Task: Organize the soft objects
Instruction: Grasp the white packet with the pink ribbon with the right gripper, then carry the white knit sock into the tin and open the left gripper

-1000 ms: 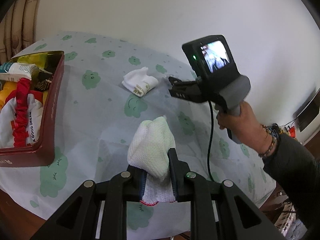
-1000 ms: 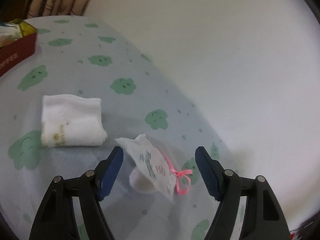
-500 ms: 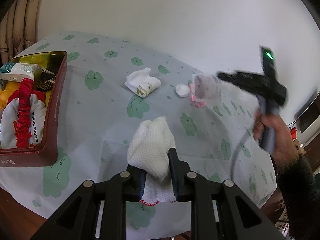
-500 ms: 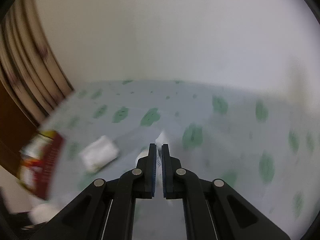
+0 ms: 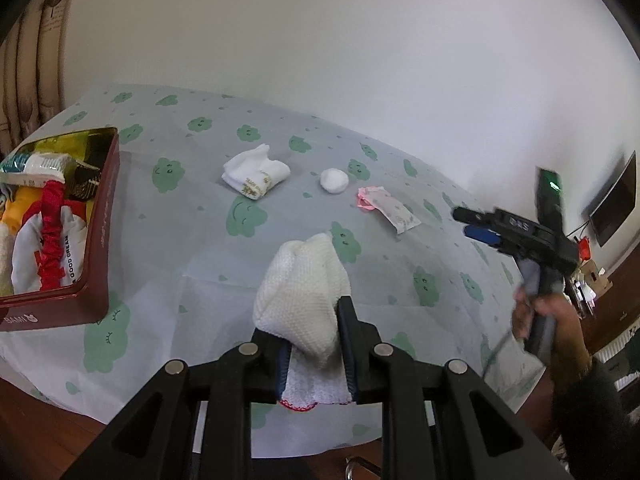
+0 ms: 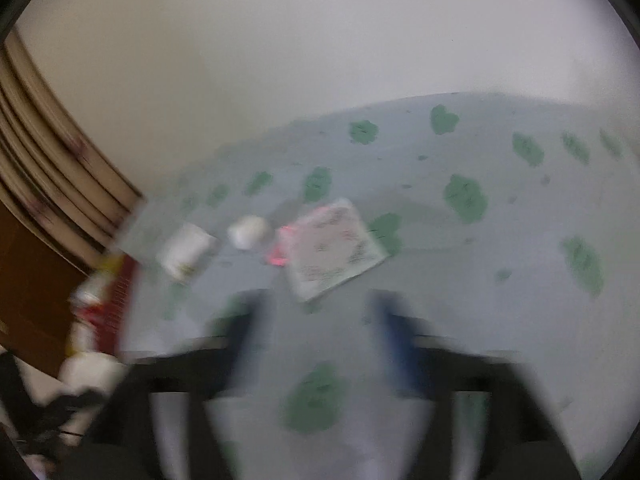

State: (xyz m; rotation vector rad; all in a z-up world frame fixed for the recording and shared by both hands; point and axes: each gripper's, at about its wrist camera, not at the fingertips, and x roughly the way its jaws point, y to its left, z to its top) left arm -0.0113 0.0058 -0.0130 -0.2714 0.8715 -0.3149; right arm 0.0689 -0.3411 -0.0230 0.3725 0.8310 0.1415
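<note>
Left gripper (image 5: 313, 334) clamping knit cloth (image 5: 302, 296), right gripper (image 6: 316, 328) blurred, fingers opening, empty

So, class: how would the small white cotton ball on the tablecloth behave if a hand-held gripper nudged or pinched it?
The cotton ball looks round and fluffy, so a nudge would probably roll it. It seems very light and would likely squash when pinched. It lies clear of the sachet, so rolling is unobstructed.

Right wrist view motion-blurred; red tin (image 5: 102, 216) cut off left.
</note>
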